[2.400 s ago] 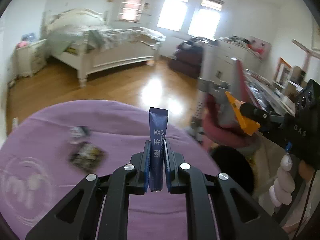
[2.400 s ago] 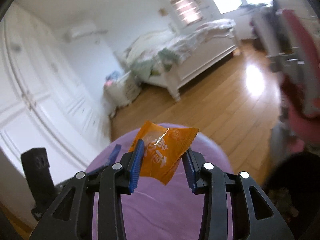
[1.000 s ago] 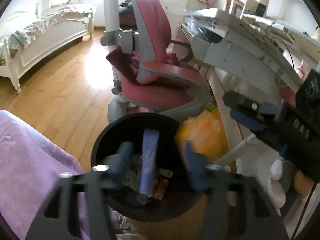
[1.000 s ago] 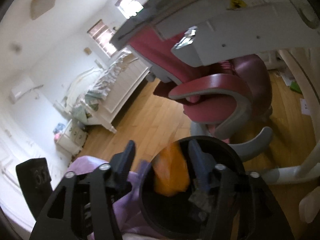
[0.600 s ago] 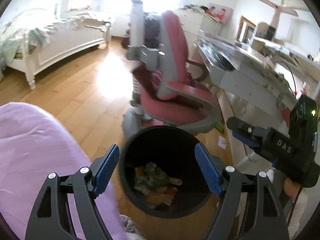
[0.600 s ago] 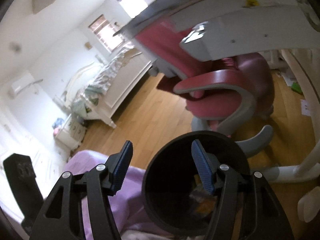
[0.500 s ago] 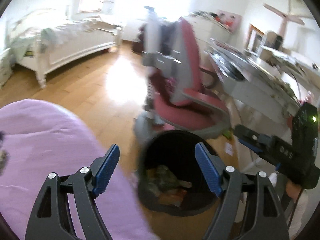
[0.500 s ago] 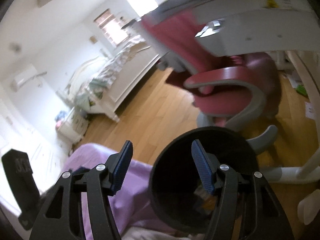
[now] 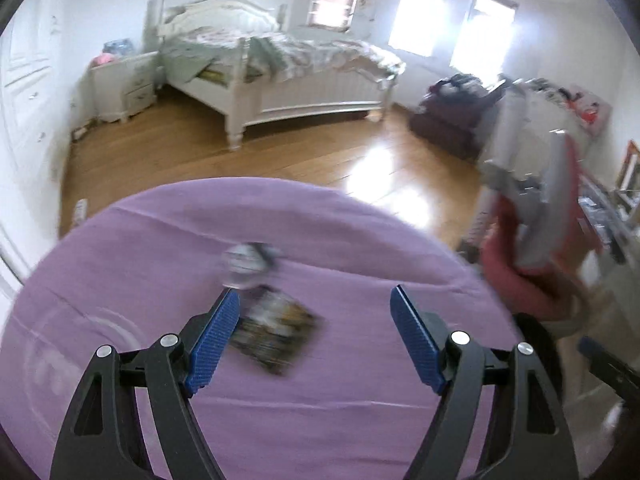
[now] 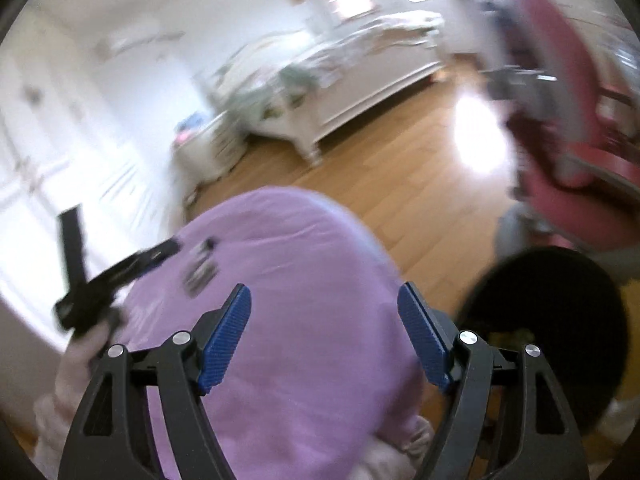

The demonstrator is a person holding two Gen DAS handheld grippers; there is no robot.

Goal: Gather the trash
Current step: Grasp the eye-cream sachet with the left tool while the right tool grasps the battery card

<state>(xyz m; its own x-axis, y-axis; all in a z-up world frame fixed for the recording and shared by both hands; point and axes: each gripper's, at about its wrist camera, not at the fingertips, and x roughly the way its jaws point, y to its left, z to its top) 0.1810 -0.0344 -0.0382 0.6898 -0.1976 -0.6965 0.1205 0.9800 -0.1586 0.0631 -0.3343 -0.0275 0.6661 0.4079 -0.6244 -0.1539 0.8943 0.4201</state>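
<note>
Two grippers, both with jaws spread wide and nothing in either one. The left gripper (image 9: pixel 314 336) hovers over the purple cloth (image 9: pixel 320 412), and a dark wrapper (image 9: pixel 276 336) lies flat on it just beside the left blue pad (image 9: pixel 212 344), partly tucked behind it from this angle. A second, smaller scrap of trash (image 9: pixel 248 260), pale and pretty blurred, sits just past the wrapper toward the far edge of the cloth.

The right gripper (image 10: pixel 324 332) hangs over the cloth's right side, with its right finger out past the edge. The black bin (image 10: pixel 560 320) stands on the wooden floor (image 10: pixel 400 168) just off that right edge. Beyond the bin there's a pink chair (image 10: pixel 560 112), and a white bed (image 9: pixel 288 76) against the far wall.
</note>
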